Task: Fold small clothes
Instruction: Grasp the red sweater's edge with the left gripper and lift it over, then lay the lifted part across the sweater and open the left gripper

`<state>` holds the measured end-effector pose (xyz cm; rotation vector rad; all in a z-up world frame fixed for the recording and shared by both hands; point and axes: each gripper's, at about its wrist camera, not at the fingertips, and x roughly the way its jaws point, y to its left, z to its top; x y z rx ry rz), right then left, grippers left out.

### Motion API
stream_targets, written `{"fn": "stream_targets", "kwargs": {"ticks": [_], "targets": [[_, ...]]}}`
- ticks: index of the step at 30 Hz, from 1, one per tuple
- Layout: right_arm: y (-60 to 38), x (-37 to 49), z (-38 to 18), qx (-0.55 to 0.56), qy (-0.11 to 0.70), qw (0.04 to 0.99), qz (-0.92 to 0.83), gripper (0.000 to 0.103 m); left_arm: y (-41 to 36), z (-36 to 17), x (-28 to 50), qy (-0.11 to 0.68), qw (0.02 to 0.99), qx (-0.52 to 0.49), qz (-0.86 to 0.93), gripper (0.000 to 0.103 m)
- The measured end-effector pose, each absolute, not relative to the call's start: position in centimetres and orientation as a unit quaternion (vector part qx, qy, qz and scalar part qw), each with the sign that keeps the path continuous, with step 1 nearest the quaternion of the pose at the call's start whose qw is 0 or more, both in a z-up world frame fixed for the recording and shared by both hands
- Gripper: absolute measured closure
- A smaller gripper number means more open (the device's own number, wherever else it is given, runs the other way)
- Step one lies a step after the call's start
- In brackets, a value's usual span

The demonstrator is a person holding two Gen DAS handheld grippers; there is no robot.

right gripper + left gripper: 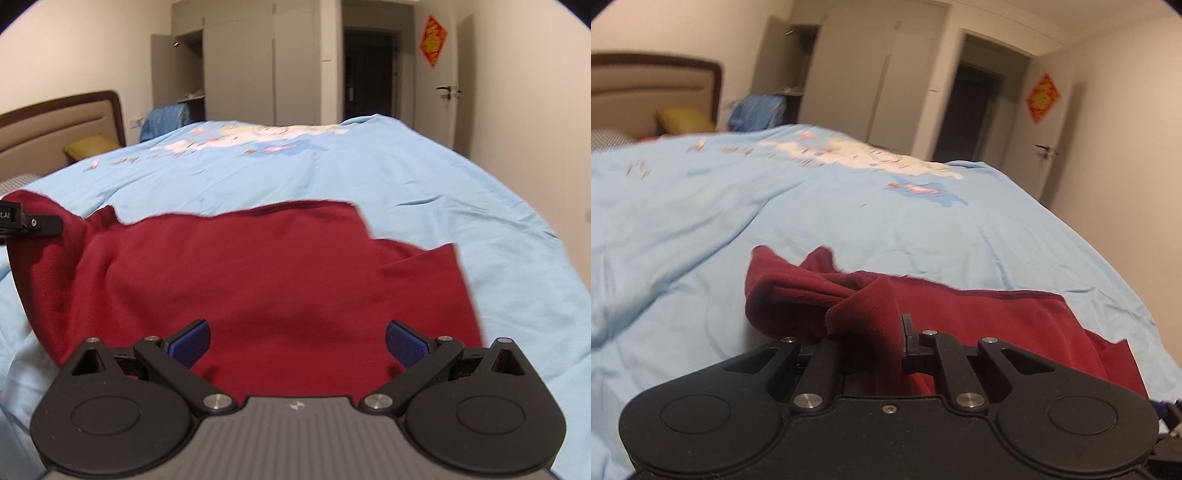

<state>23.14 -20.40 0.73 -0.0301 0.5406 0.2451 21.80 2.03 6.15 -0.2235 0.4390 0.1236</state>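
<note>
A dark red garment is spread on the bed, over its pale blue cover, at the near edge. The left tool is closed on a bunched, ribbed corner of the garment, which is gathered into a twist toward 11 o'clock in its view. The right tool is held wide, its blue pads apart above the near hem, gripping nothing.

The step in hand is judged to be the taking of a second corner for a fold. It is best done if the hem at 6 o'clock is pinched as a single layer before any lift, and if the left grip is kept low so the cloth is not dragged. The flap at 3 o'clock should be smoothed flat first.

The left tool's fingertips are buried in cloth, so the depth of grip cannot be told. Both views are blurred. The kind of garment cannot be made out, and its near edge is cut off by the tool bodies.
</note>
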Motion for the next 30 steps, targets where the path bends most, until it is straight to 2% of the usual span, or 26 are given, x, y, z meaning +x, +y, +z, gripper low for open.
{"fn": "stream_targets", "kwargs": {"ticks": [10, 13, 17, 20, 22, 25, 30], "targets": [[-29.3, 21.6, 1.5, 0.027, 0.258, 0.965, 0.018, 0.0, -8.9, 9.3, 24.1, 0.206, 0.973, 0.053, -0.089, 0.093], [-32.3, 21.2, 0.7, 0.043, 0.27, 0.962, -0.02, 0.0, -12.8, 8.1, 23.8, 0.224, 0.958, 0.101, -0.149, 0.093], [-35.4, 20.4, -0.3, 0.058, 0.285, 0.956, -0.042, 0.0, -15.5, 5.1, 23.8, 0.272, 0.934, 0.116, -0.198, 0.091], [-36.3, 19.8, -0.4, 0.068, 0.281, 0.957, -0.034, 0.0, -15.6, 3.9, 23.3, 0.277, 0.931, 0.116, -0.205, 0.083], [-36.3, 19.7, -0.3, 0.074, 0.276, 0.958, -0.023, 0.0, -15.1, 3.9, 23.0, 0.273, 0.932, 0.095, -0.218, 0.071], [-35.7, 20.2, 0.0, 0.085, 0.269, 0.959, 0.003, 0.0, -14.2, 4.2, 22.4, 0.263, 0.93, 0.065, -0.247, 0.061], [-34.6, 20.9, 0.5, 0.11, 0.266, 0.957, 0.038, 0.0, -14.0, 4.5, 20.5, 0.225, 0.928, 0.08, -0.285, 0.045]]}}
